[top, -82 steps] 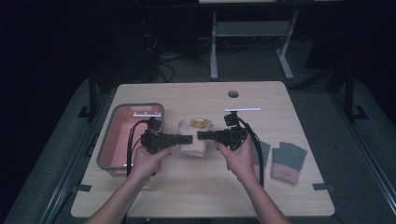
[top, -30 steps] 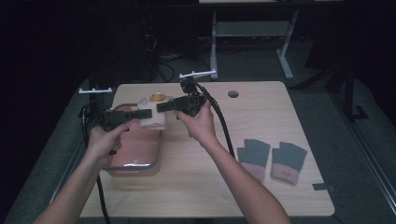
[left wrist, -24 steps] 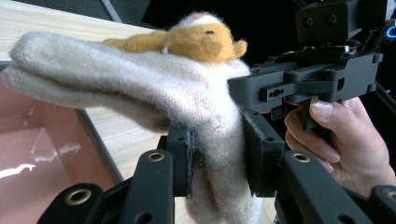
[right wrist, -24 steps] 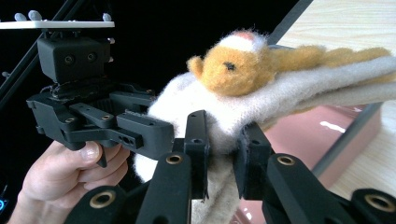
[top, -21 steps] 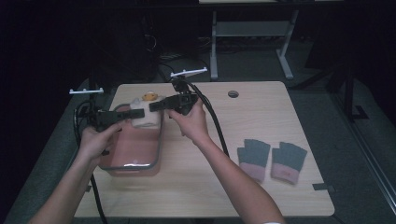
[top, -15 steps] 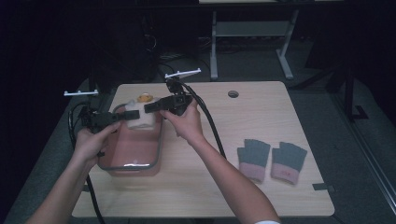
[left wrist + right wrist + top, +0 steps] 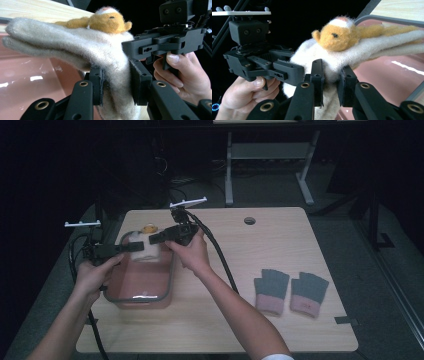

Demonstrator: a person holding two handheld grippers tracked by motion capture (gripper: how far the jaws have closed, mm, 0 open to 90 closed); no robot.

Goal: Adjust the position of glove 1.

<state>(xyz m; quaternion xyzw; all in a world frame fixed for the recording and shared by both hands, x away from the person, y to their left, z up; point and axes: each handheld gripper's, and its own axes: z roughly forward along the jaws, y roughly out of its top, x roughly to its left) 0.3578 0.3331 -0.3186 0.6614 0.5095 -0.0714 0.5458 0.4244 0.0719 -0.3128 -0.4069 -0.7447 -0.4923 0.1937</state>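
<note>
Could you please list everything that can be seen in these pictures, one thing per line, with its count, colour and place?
fluffy cream woollen mitten with an orange animal head: one, cream and orange, held in the air over the far end of the tray, between both claws.
pink plastic tray with a grey rim: one, pink, on the table's left side.
grey knitted fingerless gloves with pink cuffs: two, grey and pink, lying side by side on the table's right part.
light wooden table: one, pale wood, under everything.
round cable hole: one, dark, near the table's far edge.
left claw: one, black, shut on the mitten.
right claw: one, black, shut on the mitten.
</note>
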